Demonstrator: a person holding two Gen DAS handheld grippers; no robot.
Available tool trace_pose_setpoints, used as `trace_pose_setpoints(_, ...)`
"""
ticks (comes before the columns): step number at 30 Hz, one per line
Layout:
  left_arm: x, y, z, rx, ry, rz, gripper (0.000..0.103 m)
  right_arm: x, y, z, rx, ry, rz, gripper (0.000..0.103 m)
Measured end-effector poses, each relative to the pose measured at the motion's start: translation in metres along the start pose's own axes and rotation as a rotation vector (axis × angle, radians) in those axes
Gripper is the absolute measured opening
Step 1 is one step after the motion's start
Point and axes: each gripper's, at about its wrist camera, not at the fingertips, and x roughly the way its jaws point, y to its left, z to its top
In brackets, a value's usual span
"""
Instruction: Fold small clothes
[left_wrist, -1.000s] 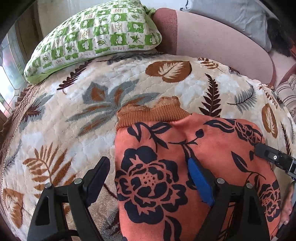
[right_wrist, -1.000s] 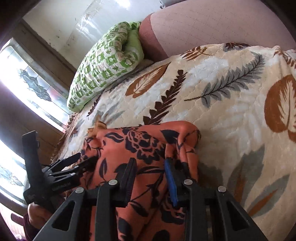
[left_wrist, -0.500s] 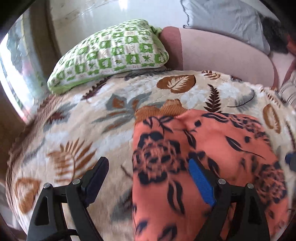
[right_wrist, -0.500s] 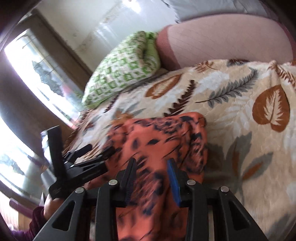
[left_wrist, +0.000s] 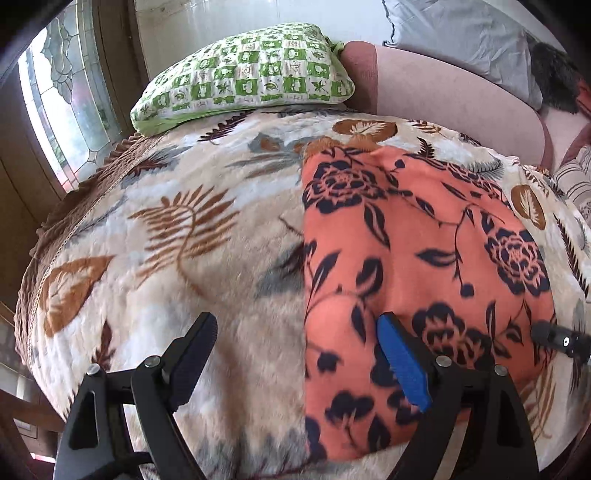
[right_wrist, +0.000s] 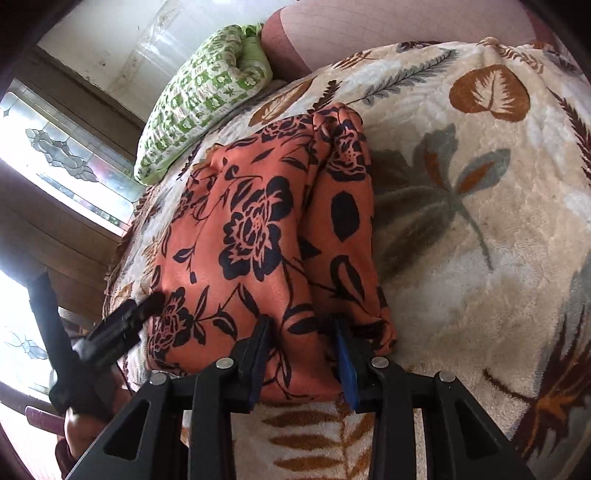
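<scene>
Daylight poured through the patterned window (right_wrist: 55, 155), blown out to white glare. The blanket (left_wrist: 166, 229) was evenly lit, slightly soft up close. Fisheye bending and dark corners framed both views.

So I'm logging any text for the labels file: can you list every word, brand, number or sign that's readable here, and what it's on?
None can be read.
Green checked pillow: its squares carry small leaf and symbol motifs, some perhaps characters, too small to read.
Orange floral garment: flower print only, no label in view.
Leaf-patterned blanket: pattern only.
Left gripper and right gripper: no markings visible.
</scene>
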Motion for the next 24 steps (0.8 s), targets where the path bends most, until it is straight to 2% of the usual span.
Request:
trace_pose_setpoints(5, -0.017, 0.008, -0.009, -0.011, 0.007, 0.035, 0.089, -0.022, 0.012, -0.014, -0.031, -0.051, -0.036, 0.038)
trace_pose_setpoints(9, -0.046, 0.019, -0.012, -0.044, -0.042, 0.03, 0.089, -0.053, 0.022, -0.025, -0.043, -0.109, 0.011, 0.039)
trace_pose_setpoints(13, -0.075, 0.024, -0.01, -0.052, -0.071, 0.046, 0.089, -0.077, 0.036, -0.037, -0.076, -0.133, 0.002, 0.039)
trace_pose_setpoints(15, -0.087, 0.026, -0.01, -0.057, -0.078, 0.049, 0.089, -0.088, 0.046, -0.043, -0.087, -0.146, -0.023, 0.066)
trace_pose_setpoints(16, -0.095, 0.027, -0.009, -0.059, -0.088, 0.047, 0.089, -0.096, 0.051, -0.047, -0.088, -0.167, -0.038, 0.069)
trace_pose_setpoints(19, -0.121, 0.028, -0.008, -0.056, -0.125, 0.061, 0.089, -0.114, 0.065, -0.055, -0.117, -0.219, -0.055, 0.069)
trace_pose_setpoints(21, -0.135, 0.026, -0.008, -0.044, -0.146, 0.067, 0.089, -0.129, 0.077, -0.06, -0.148, -0.262, -0.112, 0.069)
trace_pose_setpoints(24, -0.157, 0.026, -0.006, -0.036, -0.173, 0.079, 0.089, -0.145, 0.088, -0.062, -0.163, -0.292, -0.143, 0.069)
